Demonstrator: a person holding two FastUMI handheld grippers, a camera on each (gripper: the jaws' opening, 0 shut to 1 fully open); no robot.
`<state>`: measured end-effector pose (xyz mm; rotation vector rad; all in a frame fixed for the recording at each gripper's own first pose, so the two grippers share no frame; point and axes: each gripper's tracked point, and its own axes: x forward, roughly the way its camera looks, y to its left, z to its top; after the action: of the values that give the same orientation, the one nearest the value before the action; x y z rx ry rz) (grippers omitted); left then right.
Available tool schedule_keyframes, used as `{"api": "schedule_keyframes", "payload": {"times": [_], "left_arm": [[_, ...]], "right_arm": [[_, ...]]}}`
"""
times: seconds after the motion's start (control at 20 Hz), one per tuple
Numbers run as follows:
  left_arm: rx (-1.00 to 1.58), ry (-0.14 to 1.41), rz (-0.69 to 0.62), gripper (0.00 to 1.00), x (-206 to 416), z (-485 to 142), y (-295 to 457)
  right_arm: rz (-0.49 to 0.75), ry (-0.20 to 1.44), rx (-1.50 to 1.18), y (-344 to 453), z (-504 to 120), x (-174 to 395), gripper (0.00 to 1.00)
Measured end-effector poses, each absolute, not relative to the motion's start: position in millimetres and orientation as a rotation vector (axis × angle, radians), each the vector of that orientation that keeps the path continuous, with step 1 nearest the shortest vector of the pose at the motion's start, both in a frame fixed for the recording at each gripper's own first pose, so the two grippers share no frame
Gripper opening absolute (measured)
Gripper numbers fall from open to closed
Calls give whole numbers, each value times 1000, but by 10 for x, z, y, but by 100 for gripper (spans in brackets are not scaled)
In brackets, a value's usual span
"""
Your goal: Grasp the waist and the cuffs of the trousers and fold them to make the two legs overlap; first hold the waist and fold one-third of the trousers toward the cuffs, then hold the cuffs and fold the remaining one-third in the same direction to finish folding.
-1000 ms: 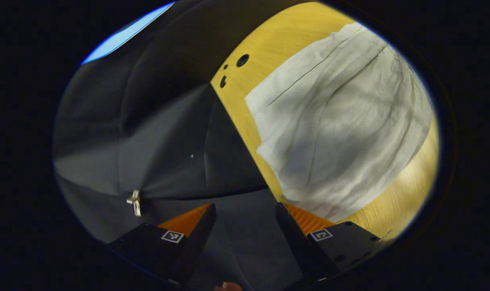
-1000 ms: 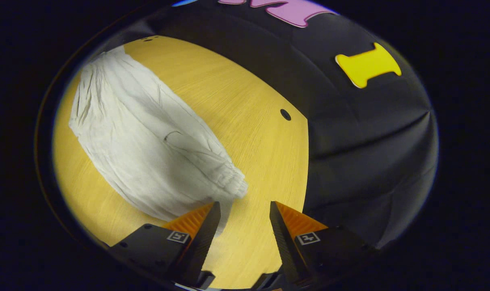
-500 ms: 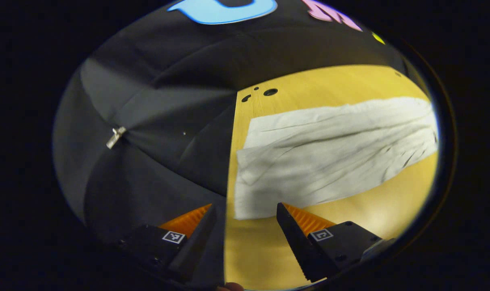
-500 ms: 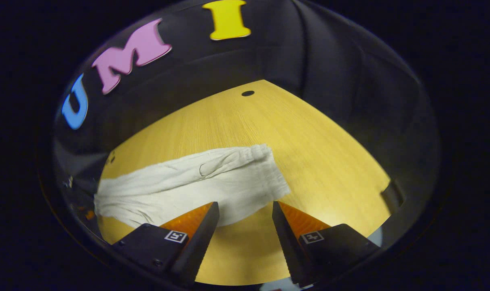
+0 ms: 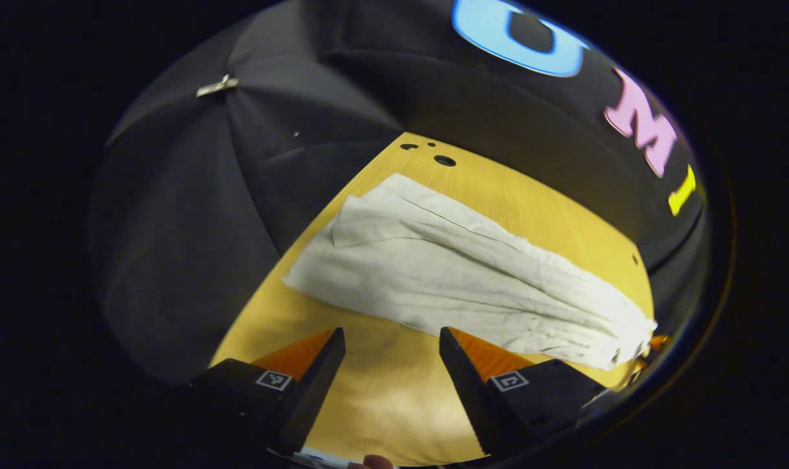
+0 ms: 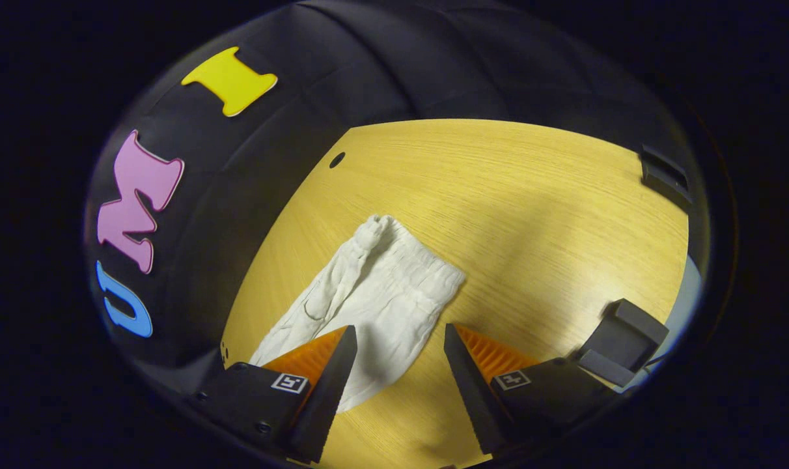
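Note:
White trousers lie flat on the yellow wooden table, the two legs overlapping. In the left gripper view their cuffs are at the upper left and the waist runs off to the lower right. My left gripper is open, hovering above bare table just short of the cloth's near edge. In the right gripper view the gathered waist of the trousers points up and to the right. My right gripper is open over the cloth near the waist, nothing between its fingers.
Black cloth walls close off the table's far sides. Small holes sit in the tabletop near the cuffs and another hole near the far edge. A black block stands on the table to the right of my right gripper.
Both views have swung round: the left gripper moved from off the table's edge to over the table in front of the trousers; the right gripper turned and now hangs over the waist end.

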<state>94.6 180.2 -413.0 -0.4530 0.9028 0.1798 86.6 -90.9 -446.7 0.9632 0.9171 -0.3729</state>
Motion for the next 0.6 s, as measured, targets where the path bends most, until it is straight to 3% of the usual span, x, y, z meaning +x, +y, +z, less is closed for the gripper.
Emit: {"api": "schedule_keyframes", "payload": {"times": [0.15, 0.2, 0.3, 0.35, 0.4, 0.6], "left_arm": [[-531, 917, 207, 95, 826, -4173, 1809], [-549, 923, 212, 95, 812, -4182, 1805], [-594, 931, 226, 95, 800, -4203, 1770], [-626, 934, 232, 95, 808, -4220, 1728], [-663, 933, 238, 95, 836, -4236, 1707], [-828, 922, 289, 95, 978, -4331, 1656]], "right_arm": [[-424, 868, 1055, -981, -4532, 1082, 80], [-449, 875, 1059, -1006, -4592, 1121, 87], [-502, 929, 1066, -1049, -4747, 1030, 66], [-530, 926, 1084, -1064, -4748, 1026, 23], [-535, 921, 1081, -1086, -4714, 1033, 14], [-478, 933, 1009, -1103, -4685, 1025, 12]]}}
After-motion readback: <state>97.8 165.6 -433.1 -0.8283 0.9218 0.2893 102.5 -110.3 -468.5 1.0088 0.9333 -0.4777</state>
